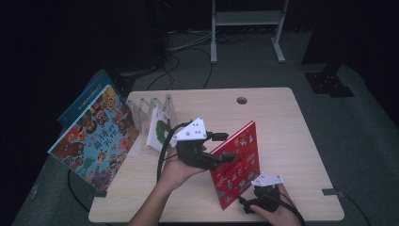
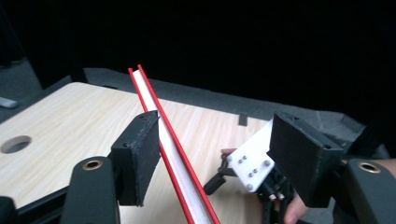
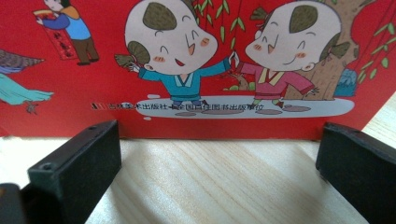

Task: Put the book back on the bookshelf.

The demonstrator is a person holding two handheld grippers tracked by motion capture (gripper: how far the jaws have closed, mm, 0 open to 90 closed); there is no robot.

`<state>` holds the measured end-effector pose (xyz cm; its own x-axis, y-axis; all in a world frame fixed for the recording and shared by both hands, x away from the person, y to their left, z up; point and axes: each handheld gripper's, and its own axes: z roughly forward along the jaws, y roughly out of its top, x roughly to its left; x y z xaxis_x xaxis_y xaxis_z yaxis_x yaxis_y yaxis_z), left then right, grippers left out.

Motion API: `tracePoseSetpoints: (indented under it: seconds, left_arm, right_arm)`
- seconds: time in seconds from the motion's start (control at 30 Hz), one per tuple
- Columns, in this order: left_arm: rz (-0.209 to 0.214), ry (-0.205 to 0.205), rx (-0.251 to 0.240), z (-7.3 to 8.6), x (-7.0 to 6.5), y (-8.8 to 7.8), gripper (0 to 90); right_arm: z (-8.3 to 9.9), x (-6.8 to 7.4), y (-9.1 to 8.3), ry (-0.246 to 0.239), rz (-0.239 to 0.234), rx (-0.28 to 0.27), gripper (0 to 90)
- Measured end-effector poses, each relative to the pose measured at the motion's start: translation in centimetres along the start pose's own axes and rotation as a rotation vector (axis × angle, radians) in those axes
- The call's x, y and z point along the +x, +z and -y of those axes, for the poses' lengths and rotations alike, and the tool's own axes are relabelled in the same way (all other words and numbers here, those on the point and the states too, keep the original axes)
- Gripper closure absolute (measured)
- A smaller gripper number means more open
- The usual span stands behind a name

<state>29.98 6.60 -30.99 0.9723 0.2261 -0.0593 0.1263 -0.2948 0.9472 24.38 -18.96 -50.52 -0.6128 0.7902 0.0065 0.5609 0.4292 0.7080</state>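
Red book stood on edge near the front of the worktop (image 1: pixel 291 122), between two grippers.

The book (image 1: pixel 235 162) is thin, with a red cover showing cartoon children under a willow and a line of print (white page block between red boards). It leans slightly. The left gripper (image 2: pixel 215 154) straddles its upper edge, one pad touching the cover, the other well clear, so open. The right gripper (image 3: pixel 219 172) sits open just before its lower edge.
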Motion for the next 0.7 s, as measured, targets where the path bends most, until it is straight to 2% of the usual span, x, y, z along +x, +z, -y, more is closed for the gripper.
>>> tracePoseSetpoints:
  seconds: [0.2,0.27,0.33,0.43,0.57,0.7]
  left_arm:
    - [0.002,-0.001,-0.015,0.2,-0.2,0.0,32.7]
    - [0.021,-0.008,0.025,0.5,-0.2,0.4,32.8]
    - [0.038,-0.014,0.041,1.2,-0.3,0.9,33.0]
    - [0.033,-0.029,0.046,1.8,-0.2,1.0,33.7]
    - [0.028,-0.040,0.044,2.0,0.0,0.6,40.0]
    - [0.028,-0.055,0.055,1.9,0.3,0.4,52.0]
  right_arm:
    - [0.0,0.0,0.0,-0.001,0.000,-0.002,0.0]
    - [0.0,0.0,0.0,-0.001,0.000,-0.002,0.0]
    - [0.0,0.0,0.0,-0.001,-0.001,-0.002,0.0]
    - [0.0,0.0,0.0,-0.002,-0.001,-0.002,0.0]
    - [0.0,0.0,0.0,-0.003,0.000,-0.002,0.0]
    - [0.0,0.0,0.0,-0.003,-0.001,-0.002,0.0]
